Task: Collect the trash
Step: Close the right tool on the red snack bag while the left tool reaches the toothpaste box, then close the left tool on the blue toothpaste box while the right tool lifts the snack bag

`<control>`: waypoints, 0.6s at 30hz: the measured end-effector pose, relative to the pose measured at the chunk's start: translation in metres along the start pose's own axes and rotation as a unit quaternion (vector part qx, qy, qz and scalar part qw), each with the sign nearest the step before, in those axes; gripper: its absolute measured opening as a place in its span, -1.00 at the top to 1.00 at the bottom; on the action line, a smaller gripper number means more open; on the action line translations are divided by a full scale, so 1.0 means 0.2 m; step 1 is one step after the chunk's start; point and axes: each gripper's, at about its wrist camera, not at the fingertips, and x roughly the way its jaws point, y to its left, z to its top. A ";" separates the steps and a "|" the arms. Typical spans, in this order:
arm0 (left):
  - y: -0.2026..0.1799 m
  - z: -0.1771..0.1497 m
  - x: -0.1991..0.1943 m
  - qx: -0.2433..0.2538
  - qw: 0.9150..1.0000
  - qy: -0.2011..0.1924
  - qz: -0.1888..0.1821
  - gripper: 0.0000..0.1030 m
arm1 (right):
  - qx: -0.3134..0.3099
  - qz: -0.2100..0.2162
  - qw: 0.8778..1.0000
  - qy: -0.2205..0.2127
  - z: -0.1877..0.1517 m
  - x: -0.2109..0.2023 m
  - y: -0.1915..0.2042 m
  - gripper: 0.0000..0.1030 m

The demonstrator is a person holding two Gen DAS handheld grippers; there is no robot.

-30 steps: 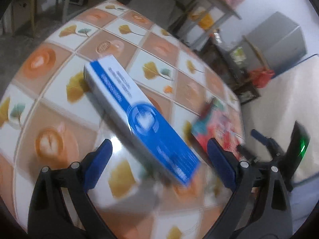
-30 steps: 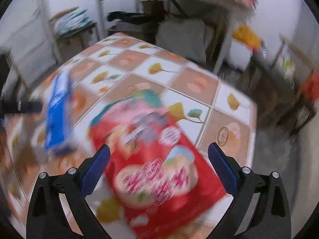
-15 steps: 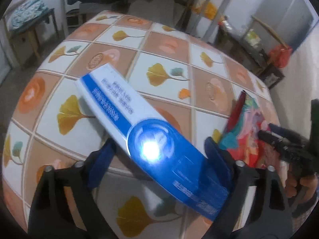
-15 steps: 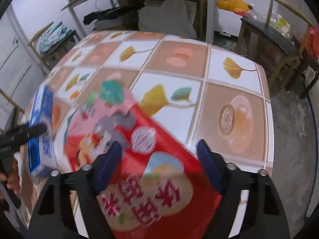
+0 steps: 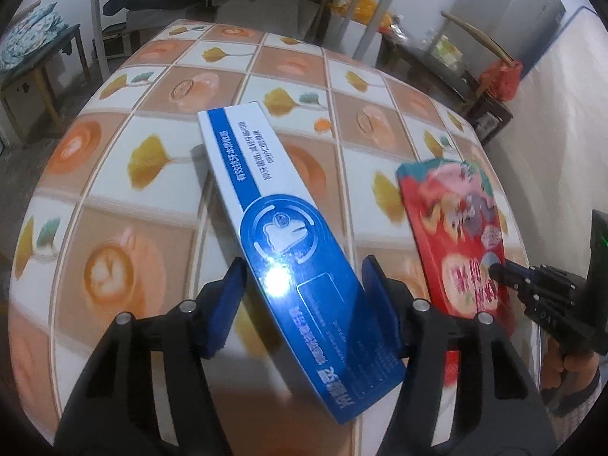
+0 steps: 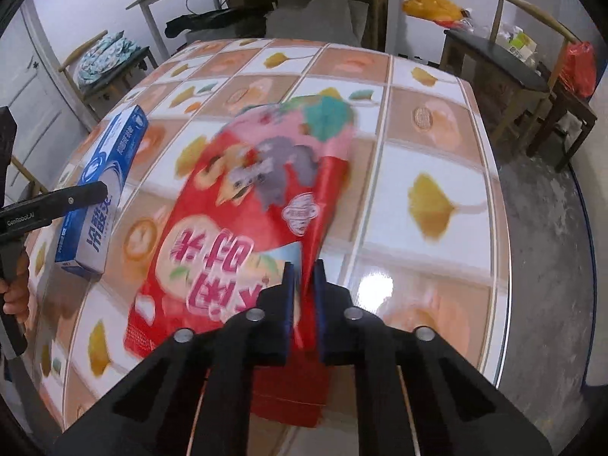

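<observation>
- Two trash items: one blue box point(image 5: 288, 235), one red snack bag point(image 6: 243, 224).
- Two grippers, one per item.
- Left gripper point(image 5: 304, 296), lower centre of the left view: jaws narrowed onto the box's near end, blue pads against both long sides.
- Box long axis runs from lower right to upper left of that frame, far end over the worktop point(image 5: 114, 174), printed face up.
- Right gripper point(image 6: 303, 296), bottom centre of the right view: jaws almost shut, pinching the bag's right edge.
- Bag blurred, long axis from bottom centre to upper centre, teal end farthest.
- In the left view the bag sits at right edge, box beside it, apart.
</observation>
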 end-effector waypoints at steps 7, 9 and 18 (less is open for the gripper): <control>-0.04 -0.30 -0.18 0.030 0.999 0.005 -0.018 -0.09 | 0.022 0.019 1.000 0.002 -0.29 -0.17 0.04 0.87; -0.05 -0.39 -0.23 0.037 0.999 0.007 -0.027 -0.09 | 0.032 0.024 0.999 0.004 -0.38 -0.22 0.05 0.87; -0.02 -0.77 -0.44 0.015 0.997 0.028 -0.076 -0.07 | 0.092 0.048 0.994 0.021 -0.83 -0.46 0.06 0.86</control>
